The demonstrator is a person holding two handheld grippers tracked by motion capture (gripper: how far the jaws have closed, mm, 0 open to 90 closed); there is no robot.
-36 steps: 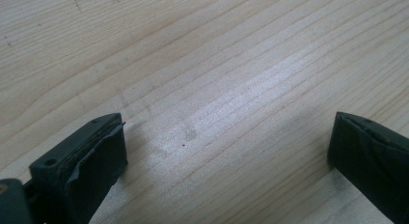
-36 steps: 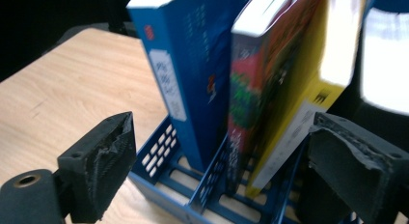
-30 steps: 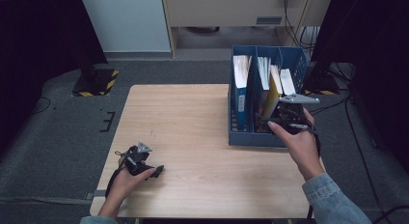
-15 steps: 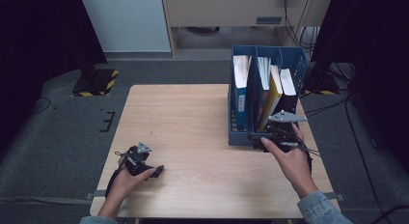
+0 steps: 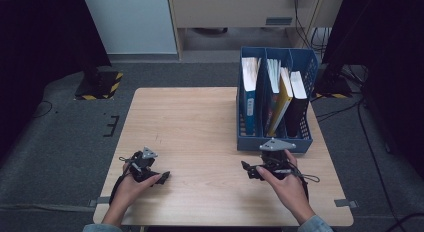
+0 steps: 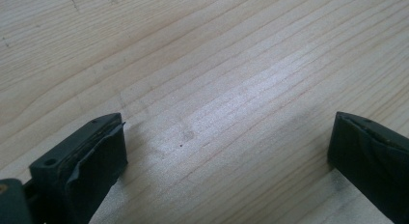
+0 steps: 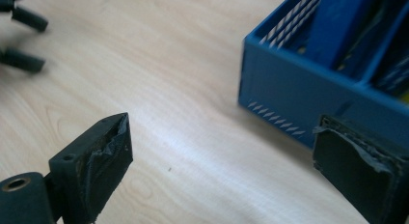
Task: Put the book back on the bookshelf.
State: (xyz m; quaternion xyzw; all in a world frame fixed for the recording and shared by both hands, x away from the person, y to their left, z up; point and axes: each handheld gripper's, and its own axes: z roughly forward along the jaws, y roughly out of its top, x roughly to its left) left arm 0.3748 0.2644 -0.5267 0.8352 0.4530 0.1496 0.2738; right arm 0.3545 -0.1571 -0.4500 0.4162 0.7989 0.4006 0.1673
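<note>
The blue file rack stands at the right of the pale wood-grain surface, just beyond the right gripper, whose jaws gape wide and empty. Its slotted plastic walls hold upright books. The left gripper rests well apart, also wide open.

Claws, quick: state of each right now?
Left claw: open, holding nothing, over the table.
Right claw: open, holding nothing, beside the blue rack.
</note>
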